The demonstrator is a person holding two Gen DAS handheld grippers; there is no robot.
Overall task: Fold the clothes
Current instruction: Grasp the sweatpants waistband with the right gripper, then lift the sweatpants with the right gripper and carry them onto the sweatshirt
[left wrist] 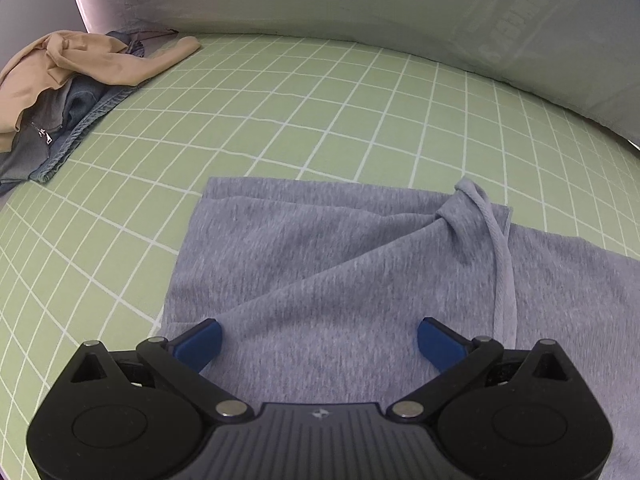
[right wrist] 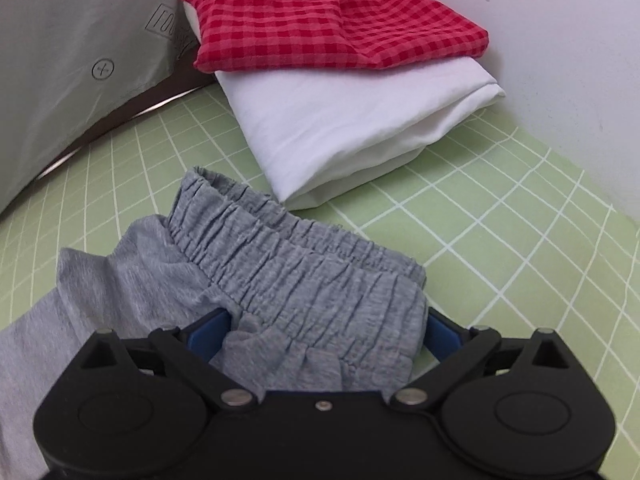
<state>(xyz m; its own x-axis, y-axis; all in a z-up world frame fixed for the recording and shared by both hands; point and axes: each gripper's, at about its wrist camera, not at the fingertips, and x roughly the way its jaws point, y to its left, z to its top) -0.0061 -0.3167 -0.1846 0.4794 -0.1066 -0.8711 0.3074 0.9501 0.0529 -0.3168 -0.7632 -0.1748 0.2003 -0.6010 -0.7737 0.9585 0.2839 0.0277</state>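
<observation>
A grey knit garment lies flat on the green grid mat, with a grey drawstring running over it on the right. My left gripper is open, its blue fingers spread just above the cloth. In the right wrist view the same garment's gathered elastic waistband bunches up between the blue fingers of my right gripper, which stands open around it.
A loose pile of beige cloth and denim sits at the mat's far left. A folded white garment with a folded red checked one on top lies ahead on the right. A grey wall panel borders the mat.
</observation>
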